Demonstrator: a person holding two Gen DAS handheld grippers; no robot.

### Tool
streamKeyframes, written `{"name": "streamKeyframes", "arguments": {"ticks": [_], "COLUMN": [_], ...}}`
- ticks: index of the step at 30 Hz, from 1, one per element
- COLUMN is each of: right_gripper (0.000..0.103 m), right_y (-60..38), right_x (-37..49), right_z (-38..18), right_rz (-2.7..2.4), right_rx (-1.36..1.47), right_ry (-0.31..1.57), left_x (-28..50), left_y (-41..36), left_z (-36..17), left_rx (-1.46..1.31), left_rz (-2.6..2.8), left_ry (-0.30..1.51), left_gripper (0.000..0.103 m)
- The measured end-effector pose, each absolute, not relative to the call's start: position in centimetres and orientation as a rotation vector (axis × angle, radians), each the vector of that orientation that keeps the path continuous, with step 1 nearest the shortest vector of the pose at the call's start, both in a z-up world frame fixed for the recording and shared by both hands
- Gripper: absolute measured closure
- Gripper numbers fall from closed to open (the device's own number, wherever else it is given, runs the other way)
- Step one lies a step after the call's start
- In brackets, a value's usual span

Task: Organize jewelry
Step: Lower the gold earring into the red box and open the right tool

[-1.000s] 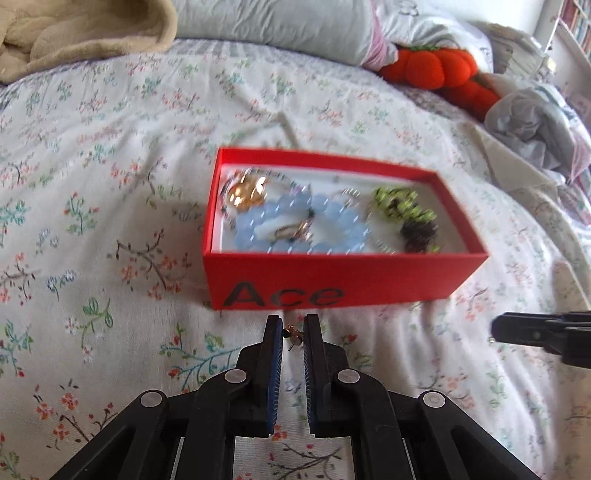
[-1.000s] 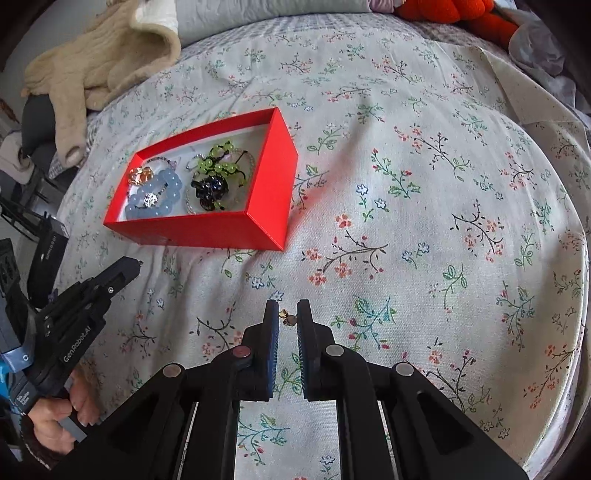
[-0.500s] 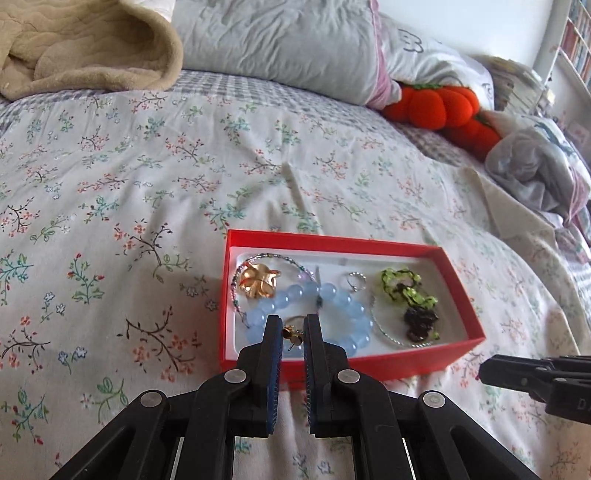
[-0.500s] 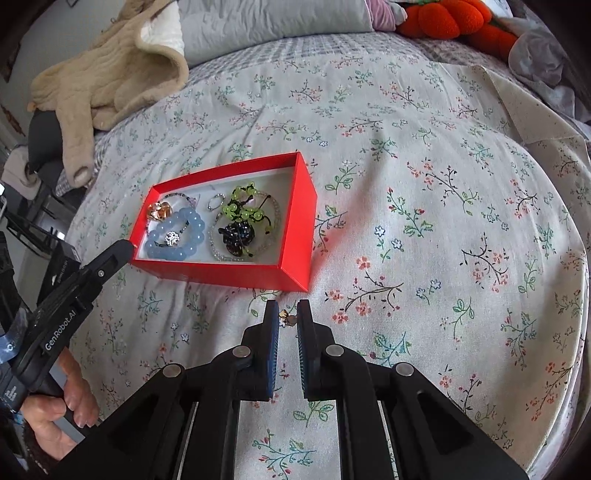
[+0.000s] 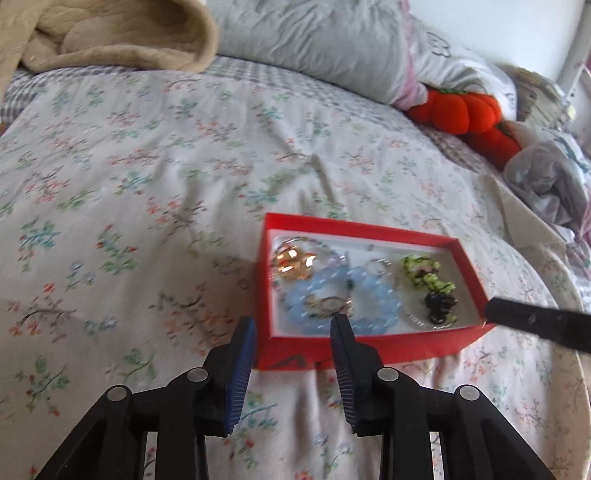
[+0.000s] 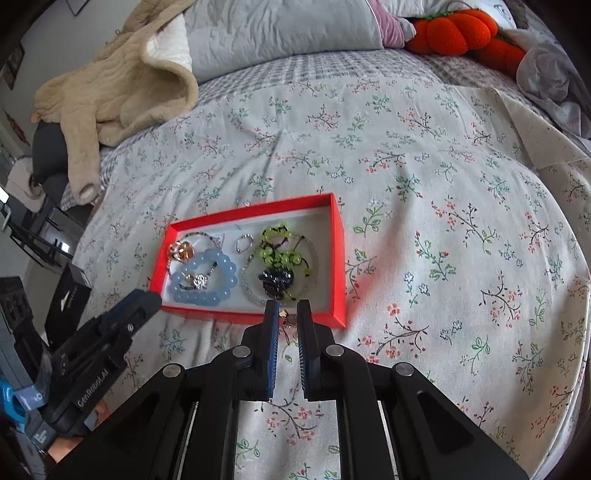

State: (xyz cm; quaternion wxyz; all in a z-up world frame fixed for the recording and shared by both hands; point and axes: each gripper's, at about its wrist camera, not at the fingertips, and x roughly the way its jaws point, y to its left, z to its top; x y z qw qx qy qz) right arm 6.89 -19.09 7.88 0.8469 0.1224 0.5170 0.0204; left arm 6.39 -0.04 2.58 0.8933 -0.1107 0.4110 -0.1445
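- Left gripper (image 5: 293, 325), lower centre of its view, jaws spread wide and holding nothing, at the near left corner of the red box (image 5: 373, 341)
- Right gripper (image 6: 287, 309), lower centre, pinches a small gold earring (image 6: 287, 318) at the box's near wall
- Blue bead bracelet (image 6: 205, 278) lies inside

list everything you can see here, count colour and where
box: 1, red, open, on the bed
bead bracelet: 1, pale blue, left half of box
gold piece: 1, box's far left corner
ring: 1, silver, box middle
beaded piece: 1, green, right half of box
dark cluster: 1, black, just below the green beads
earring: 1, gold, between right fingers
bedspread: 1, floral
pillow: 1, grey
blanket: 1, beige
plush: orange, beside the pillow
left hand-held gripper: open, empty
right hand-held gripper: shut on earring
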Motion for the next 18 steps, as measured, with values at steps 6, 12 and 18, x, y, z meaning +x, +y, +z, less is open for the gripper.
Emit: {"name": "streamKeyframes", "arguments": {"ticks": [6, 12, 18], "right_gripper": [0.093, 0.093, 0.091], "right_y": [-16.9, -14.8, -14.2], "right_x": [8.7, 10.6, 11.5], "right_z": [8.5, 6.3, 5.7], "right_rz": [0.086, 0.095, 0.132], "right_rx": [0.26, 0.244, 0.259], "right_ry": [1.065, 1.115, 1.105], "left_x": [6.5, 7.1, 7.0], "left_y": [0.5, 0.8, 0.4], "left_z": [1.6, 0.3, -0.1], "left_rx": [-0.209, -0.229, -0.202], "left_rz": [-0.241, -0.22, -0.223], "left_ry": [0.926, 0.994, 1.013], "left_gripper": [0.063, 0.063, 0.053]}}
